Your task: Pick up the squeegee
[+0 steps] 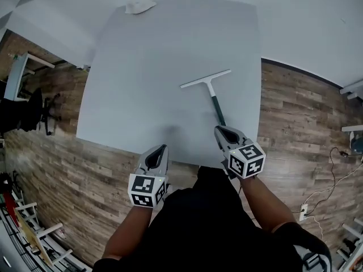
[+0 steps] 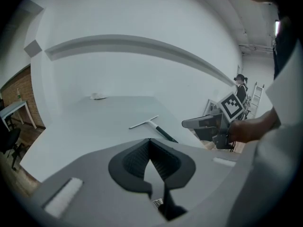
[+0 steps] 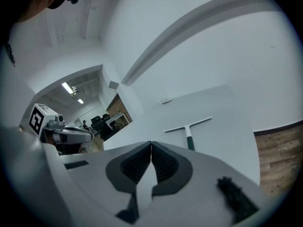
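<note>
Squeegee (image 1: 210,90) flat on grey table (image 1: 130,67), right of centre, handle twd near edge, R gripper (image 1: 221,130) near handle end, jaws pressed together, empty, L gripper (image 1: 161,149) at near edge, jaws together, empty, white cloth (image 1: 139,6) at far edge.

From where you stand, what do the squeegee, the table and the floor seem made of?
Squeegee: probably plastic, smooth white head bar, dark green handle; blade strip too small to tell.
Table: matte pale grey top, perhaps laminate or painted board; no grain.
Floor: wood or wood-look planks; brown grain, staggered seams.
</note>
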`<state>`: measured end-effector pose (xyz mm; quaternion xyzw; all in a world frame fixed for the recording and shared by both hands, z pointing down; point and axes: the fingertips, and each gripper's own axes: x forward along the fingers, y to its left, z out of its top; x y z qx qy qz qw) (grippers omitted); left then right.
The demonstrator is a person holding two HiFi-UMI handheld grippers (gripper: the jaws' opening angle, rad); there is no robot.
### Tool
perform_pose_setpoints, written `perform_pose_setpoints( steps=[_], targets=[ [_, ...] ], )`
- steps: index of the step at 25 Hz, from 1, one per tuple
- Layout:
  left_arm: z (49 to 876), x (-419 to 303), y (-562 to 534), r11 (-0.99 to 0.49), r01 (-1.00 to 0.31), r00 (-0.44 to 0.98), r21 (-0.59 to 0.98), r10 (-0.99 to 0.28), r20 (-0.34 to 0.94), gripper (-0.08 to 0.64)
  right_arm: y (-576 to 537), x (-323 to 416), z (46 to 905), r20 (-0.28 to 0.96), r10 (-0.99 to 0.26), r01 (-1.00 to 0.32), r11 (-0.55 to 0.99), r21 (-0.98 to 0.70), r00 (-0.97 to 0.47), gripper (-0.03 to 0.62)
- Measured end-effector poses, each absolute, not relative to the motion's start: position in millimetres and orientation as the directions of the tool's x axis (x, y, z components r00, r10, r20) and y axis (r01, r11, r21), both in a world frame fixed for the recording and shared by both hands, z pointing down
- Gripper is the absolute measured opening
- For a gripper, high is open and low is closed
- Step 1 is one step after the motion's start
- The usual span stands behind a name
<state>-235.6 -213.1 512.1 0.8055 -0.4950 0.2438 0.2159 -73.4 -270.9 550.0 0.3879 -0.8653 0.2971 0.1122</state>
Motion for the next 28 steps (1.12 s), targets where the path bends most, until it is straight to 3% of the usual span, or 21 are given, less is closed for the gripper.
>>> perform_pose_setpoints(
  steps=[15,23,28],
  targets=[
    [527.6,-212.9,-265.1,-0.502,-0.859,0.448,0.100,-0.644,0.620,0.006,-300.5,-54.3,579.0,0.476,-0.627,-0.787,0.461,-0.410,-0.616,0.006],
    [552.2,-225.2,-292.9,-0.528,-0.842,0.472,0.109,-0.624,0.623,0.006,-336.1,-55.6,607.7,0.582,-0.621,-0.845,0.463,-0.268,-0.525,0.009],
    [571.4,-234.8,-309.7,-0.537,-0.834,0.486,0.126,-0.608,0.628,0.008,-360.3,-61.4,624.1,0.641,-0.612,-0.868,0.459,-0.189,-0.464,0.071]
  ],
)
